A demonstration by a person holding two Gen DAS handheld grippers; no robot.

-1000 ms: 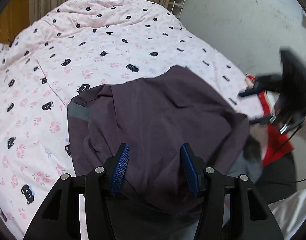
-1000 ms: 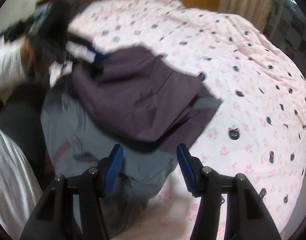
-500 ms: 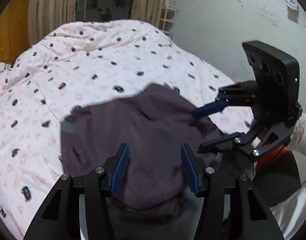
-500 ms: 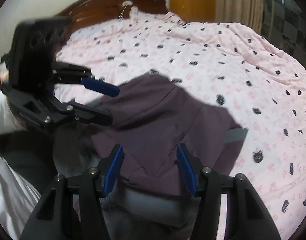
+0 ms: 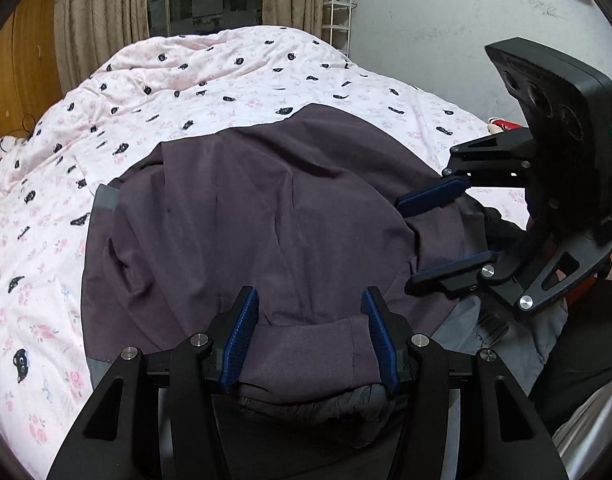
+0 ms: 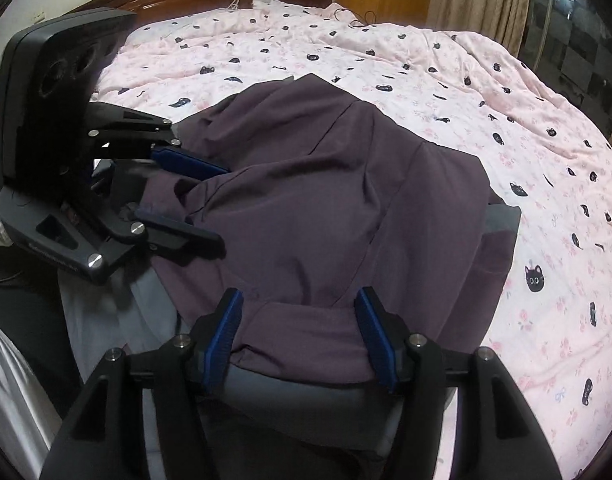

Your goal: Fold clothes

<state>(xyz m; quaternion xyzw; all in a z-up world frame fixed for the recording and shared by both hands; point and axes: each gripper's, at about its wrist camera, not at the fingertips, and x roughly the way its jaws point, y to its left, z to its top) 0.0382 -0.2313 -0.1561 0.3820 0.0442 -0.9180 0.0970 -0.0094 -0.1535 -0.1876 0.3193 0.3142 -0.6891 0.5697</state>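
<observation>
Two grippers hang low over the near edge of a purple jacket [image 5: 274, 216] spread on the bed [image 5: 210, 72]. The left gripper [image 5: 310, 332] straddles a cuff, fingers half wide; the right gripper [image 6: 300, 334], fingers opening, straddles another fold. Neither seems pinched yet; next, probably close and lift together.
</observation>
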